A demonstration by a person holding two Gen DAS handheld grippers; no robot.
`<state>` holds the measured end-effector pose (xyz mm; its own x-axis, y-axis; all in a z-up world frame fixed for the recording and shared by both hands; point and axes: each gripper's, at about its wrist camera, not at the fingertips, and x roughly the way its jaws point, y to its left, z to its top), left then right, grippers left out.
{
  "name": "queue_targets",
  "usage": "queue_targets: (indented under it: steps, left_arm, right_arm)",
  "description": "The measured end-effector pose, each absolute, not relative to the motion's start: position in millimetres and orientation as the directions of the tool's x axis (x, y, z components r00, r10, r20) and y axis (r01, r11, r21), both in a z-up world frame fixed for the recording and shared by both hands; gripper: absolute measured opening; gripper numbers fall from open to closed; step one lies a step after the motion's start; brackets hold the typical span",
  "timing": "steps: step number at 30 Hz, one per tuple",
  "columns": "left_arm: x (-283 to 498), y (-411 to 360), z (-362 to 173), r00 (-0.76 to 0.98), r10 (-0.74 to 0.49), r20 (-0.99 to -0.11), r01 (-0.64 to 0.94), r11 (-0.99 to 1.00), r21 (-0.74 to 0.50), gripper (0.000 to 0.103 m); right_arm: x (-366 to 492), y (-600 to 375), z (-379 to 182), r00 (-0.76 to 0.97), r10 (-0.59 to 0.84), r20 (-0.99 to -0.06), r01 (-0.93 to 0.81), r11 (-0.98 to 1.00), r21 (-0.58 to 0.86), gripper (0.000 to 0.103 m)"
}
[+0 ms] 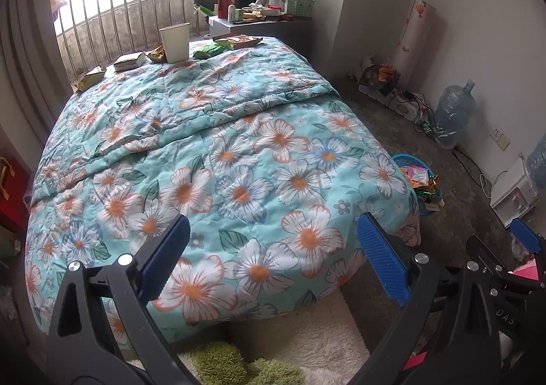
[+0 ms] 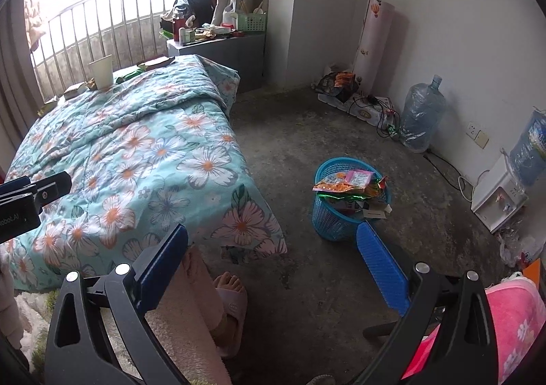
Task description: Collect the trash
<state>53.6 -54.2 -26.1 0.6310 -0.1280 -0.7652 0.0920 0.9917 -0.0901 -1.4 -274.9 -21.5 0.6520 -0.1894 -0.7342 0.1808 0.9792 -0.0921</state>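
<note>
Blue ribbed pads line both tools, and each pair stands spread wide with nothing between them. The left gripper (image 1: 273, 252) hangs level over the foot end of the bed with the turquoise flower-print quilt (image 1: 218, 153), pointing along it toward the window railing. The right gripper (image 2: 273, 258) is held beside that foot end, off the bed's right corner, aimed across the bare grey concrete floor (image 2: 307, 132); below it a person's foot in a pale slipper (image 2: 230, 303) stands next to the bed's corner.

At the bed's far end, along the quilt's edge by the railing, the trash lies in a row: a white paper cup (image 1: 174, 42) upright, with green and yellow snack wrappers (image 1: 209, 50) and small flattened cartons (image 1: 129, 61) to both sides of it. The round blue plastic mesh basket (image 2: 336, 214) sits on the floor just off the bed's right side near the foot, heaped with bright wrappers that spill over its rim.

Between the bed's right side and the wall the floor is open.
</note>
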Motion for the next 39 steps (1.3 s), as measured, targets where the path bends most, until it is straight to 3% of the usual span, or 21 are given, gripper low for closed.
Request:
queue_targets:
  steps: [39]
  left_arm:
    - [55.0,-54.7,-26.1,0.636,-0.104,-0.764,0.073,0.995,-0.074,0.094]
  right_arm:
    - [-2.6,-281.7,-21.3,0.654,-0.211,-0.727,0.201,0.974,-0.103,0.096]
